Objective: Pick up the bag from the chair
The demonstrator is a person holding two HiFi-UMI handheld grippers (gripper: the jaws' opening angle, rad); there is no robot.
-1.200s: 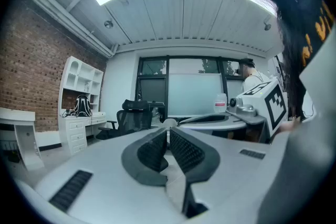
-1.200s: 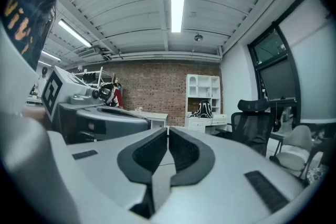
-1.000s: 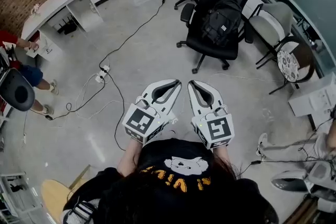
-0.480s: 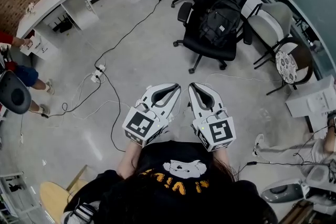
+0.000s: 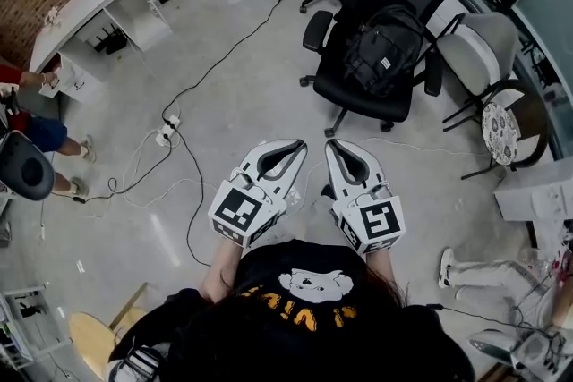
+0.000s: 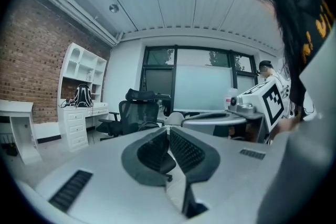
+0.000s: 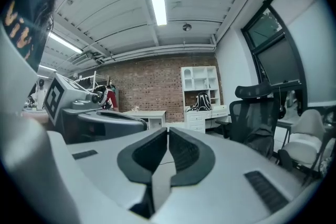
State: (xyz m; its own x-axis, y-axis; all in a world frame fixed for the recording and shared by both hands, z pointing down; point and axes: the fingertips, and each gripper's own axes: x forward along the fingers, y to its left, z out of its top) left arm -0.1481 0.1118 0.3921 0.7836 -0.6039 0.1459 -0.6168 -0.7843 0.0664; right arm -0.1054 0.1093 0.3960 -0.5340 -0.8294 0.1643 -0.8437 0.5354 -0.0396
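Bag (image 5: 380,49) leans upright on chair (image 5: 354,94), well ahead and rightward of both clenched, empty grippers; right gripper (image 5: 330,144) sits nearer than left gripper (image 5: 300,142).

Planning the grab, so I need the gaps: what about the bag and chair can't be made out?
Handle of the bag: head view, too small, black against the black chair.
Chair's base: left gripper view, behind the left gripper.
Bag's outline: right gripper view, dark, merges with the chair.
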